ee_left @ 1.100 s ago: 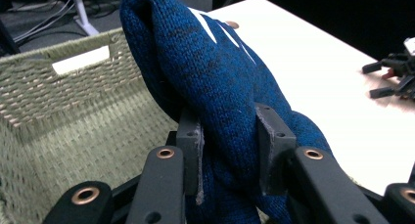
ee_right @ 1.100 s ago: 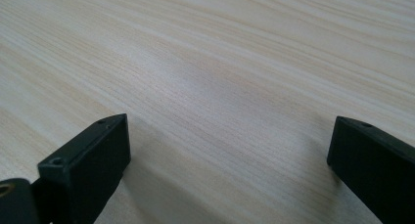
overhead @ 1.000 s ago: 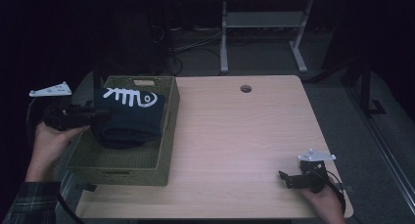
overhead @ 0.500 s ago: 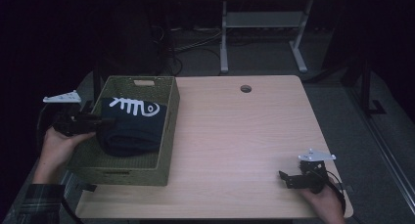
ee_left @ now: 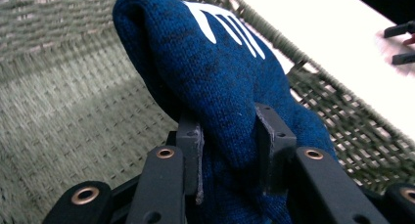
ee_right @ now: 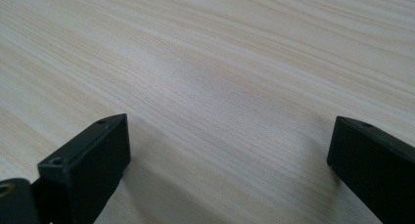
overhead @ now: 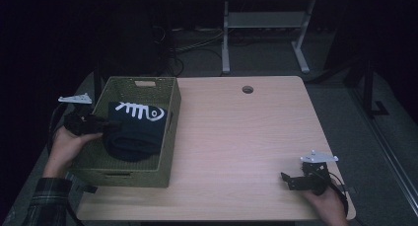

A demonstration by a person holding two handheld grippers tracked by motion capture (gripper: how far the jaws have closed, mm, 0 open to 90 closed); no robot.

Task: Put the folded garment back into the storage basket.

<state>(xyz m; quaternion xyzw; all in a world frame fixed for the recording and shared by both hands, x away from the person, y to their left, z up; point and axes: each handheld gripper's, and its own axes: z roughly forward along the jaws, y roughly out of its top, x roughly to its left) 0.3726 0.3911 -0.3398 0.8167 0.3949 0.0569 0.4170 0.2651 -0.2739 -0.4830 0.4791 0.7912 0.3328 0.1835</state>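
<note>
A dark blue knit garment (overhead: pixel 135 131) with a white fishbone print lies bundled in the green woven basket (overhead: pixel 140 82) at the table's left. My left gripper (overhead: pixel 109 126) reaches over the basket's left wall and is shut on a fold of the garment (ee_left: pixel 230 92); the cloth bulges up between the jaws of the left gripper (ee_left: pixel 227 143). At the table's front right corner my right gripper (overhead: pixel 287 180) rests low on the wood, open. In the right gripper view the right gripper (ee_right: pixel 230 141) has bare tabletop between its jaws.
The light wooden table (overhead: pixel 246 137) has a round cable hole (overhead: pixel 247 89) near its far edge. A metal stand (overhead: pixel 266 36) and cables sit on the dark floor behind. The basket wall (ee_left: pixel 337 106) rises right of the garment.
My left gripper has pulled the garment leftward and lower into the basket, so the fishbone print now sits further left. The right gripper has not moved.
</note>
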